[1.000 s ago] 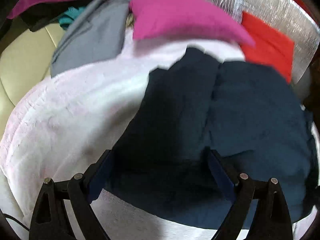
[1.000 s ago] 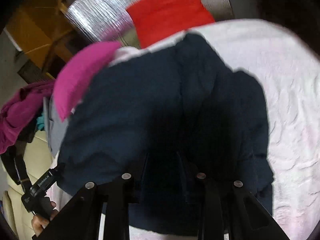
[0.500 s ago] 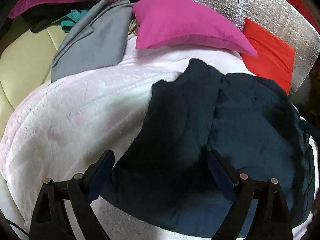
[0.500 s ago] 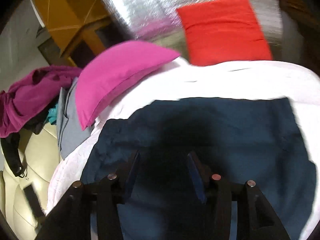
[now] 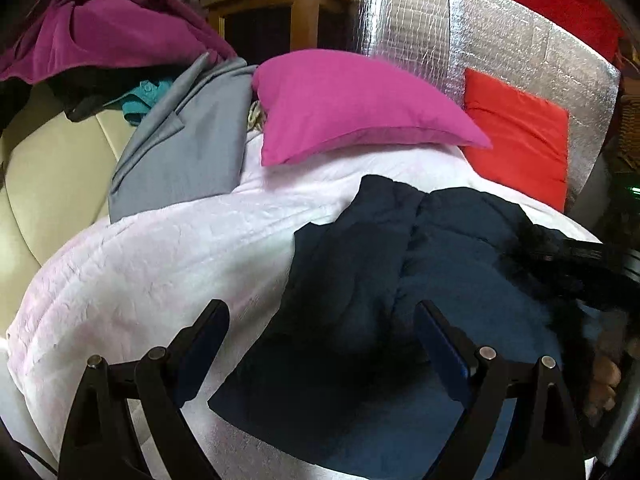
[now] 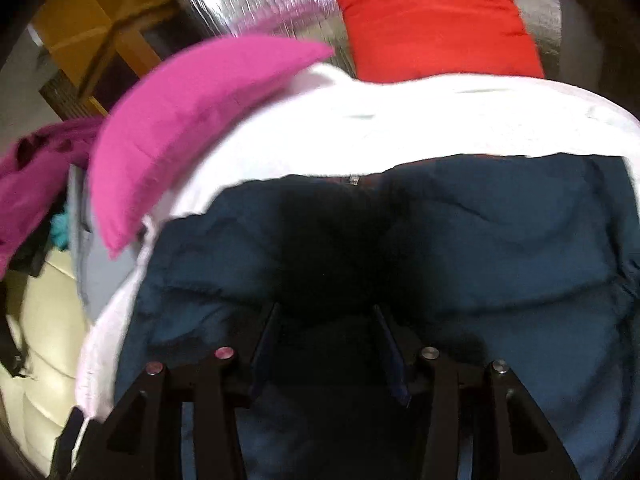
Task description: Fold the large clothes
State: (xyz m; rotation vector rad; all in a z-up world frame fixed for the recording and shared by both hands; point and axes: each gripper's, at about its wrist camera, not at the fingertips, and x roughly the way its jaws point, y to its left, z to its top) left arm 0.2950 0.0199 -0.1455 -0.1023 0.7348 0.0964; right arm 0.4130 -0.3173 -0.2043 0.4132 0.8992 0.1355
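Navy garment [image 5: 420,280] on white blanket [image 5: 160,264], near edge cut off, right side shadowed, both jaws parted, holding nothing

**Cushions, foil and spare laundry**

A pink pillow [image 5: 352,100] lies at the far edge of a white blanket [image 5: 152,264]. Just to its right a red cushion [image 5: 520,136] leans against a silver foil panel [image 5: 420,40]. Left of the pillow a grey garment [image 5: 188,140] drapes onto the blanket, beside a cream seat [image 5: 44,172]. Behind these sit a magenta cloth [image 5: 104,28], a teal scrap [image 5: 144,98] and wooden furniture [image 5: 280,4].
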